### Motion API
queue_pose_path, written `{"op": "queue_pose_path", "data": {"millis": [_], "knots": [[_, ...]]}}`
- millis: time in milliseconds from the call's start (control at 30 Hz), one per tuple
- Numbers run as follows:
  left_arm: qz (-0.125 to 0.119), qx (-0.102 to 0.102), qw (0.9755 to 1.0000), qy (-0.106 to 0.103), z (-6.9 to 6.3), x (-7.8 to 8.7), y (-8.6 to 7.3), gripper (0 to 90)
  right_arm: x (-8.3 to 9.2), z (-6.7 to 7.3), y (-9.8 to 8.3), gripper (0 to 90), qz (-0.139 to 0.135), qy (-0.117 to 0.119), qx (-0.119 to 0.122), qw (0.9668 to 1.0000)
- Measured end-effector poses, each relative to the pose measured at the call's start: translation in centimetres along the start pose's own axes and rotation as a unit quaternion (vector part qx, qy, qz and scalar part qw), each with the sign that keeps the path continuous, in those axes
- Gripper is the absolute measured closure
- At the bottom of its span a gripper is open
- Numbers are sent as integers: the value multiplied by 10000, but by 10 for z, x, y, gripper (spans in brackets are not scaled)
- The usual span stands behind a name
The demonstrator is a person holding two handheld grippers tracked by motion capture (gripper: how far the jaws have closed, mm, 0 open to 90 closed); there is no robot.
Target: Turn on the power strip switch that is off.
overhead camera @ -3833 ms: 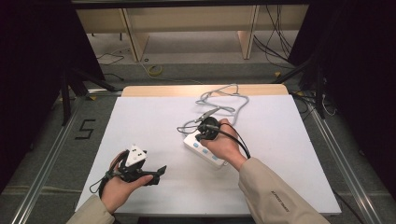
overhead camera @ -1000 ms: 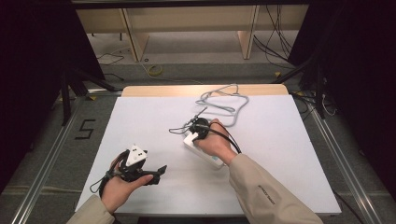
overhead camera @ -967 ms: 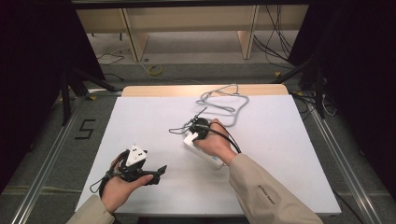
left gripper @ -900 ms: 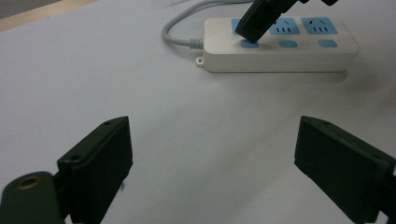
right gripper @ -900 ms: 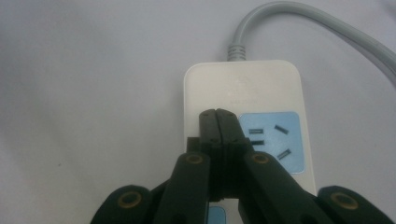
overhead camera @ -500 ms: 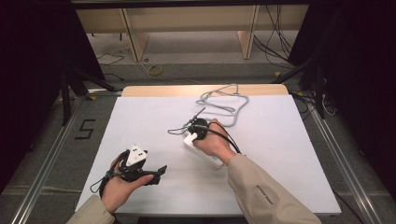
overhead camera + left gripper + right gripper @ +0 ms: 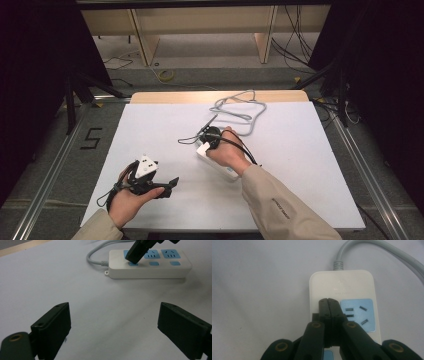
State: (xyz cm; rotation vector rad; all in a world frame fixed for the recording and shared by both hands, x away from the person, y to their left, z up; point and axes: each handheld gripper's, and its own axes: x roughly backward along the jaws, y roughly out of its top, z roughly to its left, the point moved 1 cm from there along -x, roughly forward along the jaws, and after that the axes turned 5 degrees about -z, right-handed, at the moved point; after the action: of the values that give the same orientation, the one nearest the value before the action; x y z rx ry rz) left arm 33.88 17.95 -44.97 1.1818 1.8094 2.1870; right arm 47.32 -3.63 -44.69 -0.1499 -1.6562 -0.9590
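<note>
Power strip [image 7: 220,162] mid-table [image 7: 300,165]; cord [image 7: 240,107] coils behind (far edge); left gripper [image 7: 172,182] near-left, well apart.

Left gripper [image 7: 113,332]: jaws wide apart, nothing between them, above the white table [image 7: 50,285]. Beyond lies a white power strip [image 7: 147,267] with blue sockets and 3 blue switches; grey cord [image 7: 97,257] leaves its left end. Right gripper [image 7: 136,253]: closed tip on the leftmost switch [image 7: 132,264].

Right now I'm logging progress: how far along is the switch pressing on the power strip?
Done: right gripper, jaws shut, has its tip on the first blue switch of the power strip. In hand: that press. Left: the other two switches look untouched; left gripper waits open nearby.
</note>
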Motion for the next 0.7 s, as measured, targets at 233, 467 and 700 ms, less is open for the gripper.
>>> {"op": "queue_pose_path", "data": {"millis": [233, 467, 700], "knots": [[-1, 3, 10000, -4, 0, 0, 0, 110, 0, 1, 2, 900, 85, -10, 21, 10000], [-1, 7, 10000, -3, 0, 0, 0, 111, -1, 1, 2, 900, 121, -38, 27, 9999], [11, 7, 10000, -12, 0, 0, 0, 112, -1, 0, 2, 900, 112, 17, -5, 9999]]}}
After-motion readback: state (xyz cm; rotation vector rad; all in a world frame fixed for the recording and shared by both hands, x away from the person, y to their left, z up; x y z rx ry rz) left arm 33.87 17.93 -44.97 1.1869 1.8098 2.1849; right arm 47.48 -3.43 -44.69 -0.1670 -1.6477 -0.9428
